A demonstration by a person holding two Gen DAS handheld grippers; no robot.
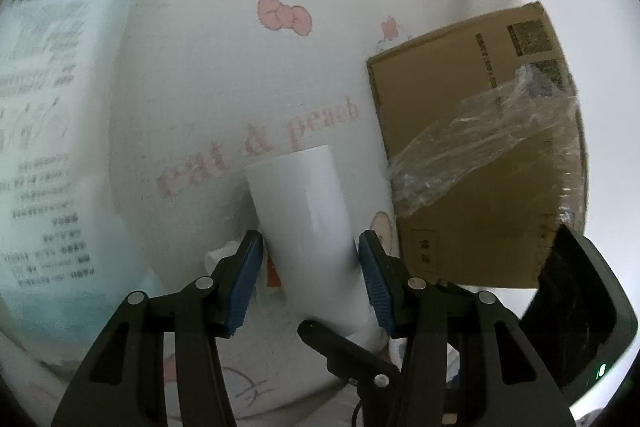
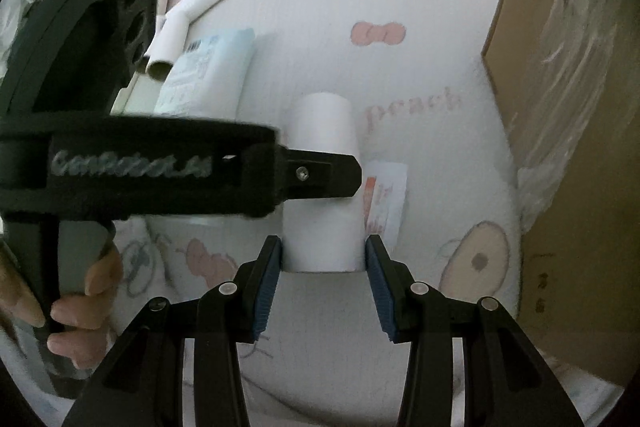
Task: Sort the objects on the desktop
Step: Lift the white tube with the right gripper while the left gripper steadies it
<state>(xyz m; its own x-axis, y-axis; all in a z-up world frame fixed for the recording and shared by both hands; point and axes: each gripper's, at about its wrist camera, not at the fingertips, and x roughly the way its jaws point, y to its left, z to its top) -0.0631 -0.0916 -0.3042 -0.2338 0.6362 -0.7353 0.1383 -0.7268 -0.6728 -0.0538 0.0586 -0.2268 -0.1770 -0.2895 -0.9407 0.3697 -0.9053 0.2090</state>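
Where my left claw sits: clamped on the white tube, a blue pad against each side, well down its length.
My right claw: closed on the same tube at its near end, both pads touching it.
Tube: lying on the white patch of the printed cloth that covers the desk, its far end pointing away from me.
My hand: fingers wrapped round the left claw's grey handle.
Cardboard box: just right of the tube, with crumpled clear tape across it.
Pale blue packet: to the left, barcode side up.
Bent white pipe: well beyond the packet, on the pink cloth.
Small card: flat on the cloth, at the tube's right side.
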